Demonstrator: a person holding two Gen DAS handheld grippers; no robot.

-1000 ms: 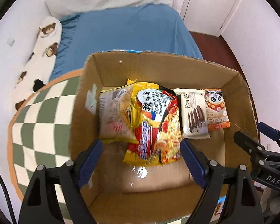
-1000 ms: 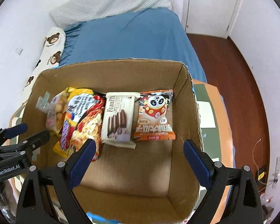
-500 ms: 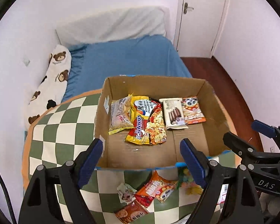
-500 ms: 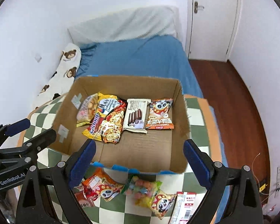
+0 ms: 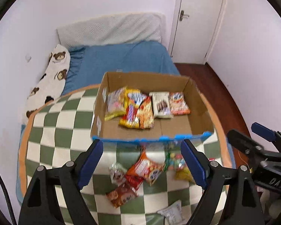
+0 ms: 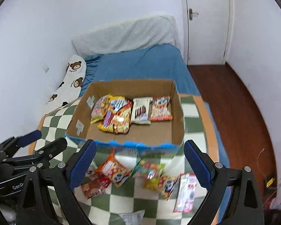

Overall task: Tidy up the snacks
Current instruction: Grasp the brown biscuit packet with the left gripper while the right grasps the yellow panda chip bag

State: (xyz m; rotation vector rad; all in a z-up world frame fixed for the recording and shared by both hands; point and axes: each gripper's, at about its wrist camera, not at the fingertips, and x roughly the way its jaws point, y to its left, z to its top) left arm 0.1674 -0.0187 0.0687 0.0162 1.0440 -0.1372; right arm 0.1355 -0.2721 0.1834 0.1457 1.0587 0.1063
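While both the left gripper and right gripper hang wide open and empty, loose snacks lie before the box; one packet should be approached squarely and pinched singly.

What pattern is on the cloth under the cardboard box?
A green-and-white checkerboard with an orange border, clearest in the left wrist view.

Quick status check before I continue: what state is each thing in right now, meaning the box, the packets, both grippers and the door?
Cardboard box: open-topped, upright, partly filled.
Packets in the box: four, lying in a row along the far side.
Loose packets: scattered on the checkered cloth, outside the box.
Left gripper: open, empty.
Right gripper: open, empty.
Door: closed.
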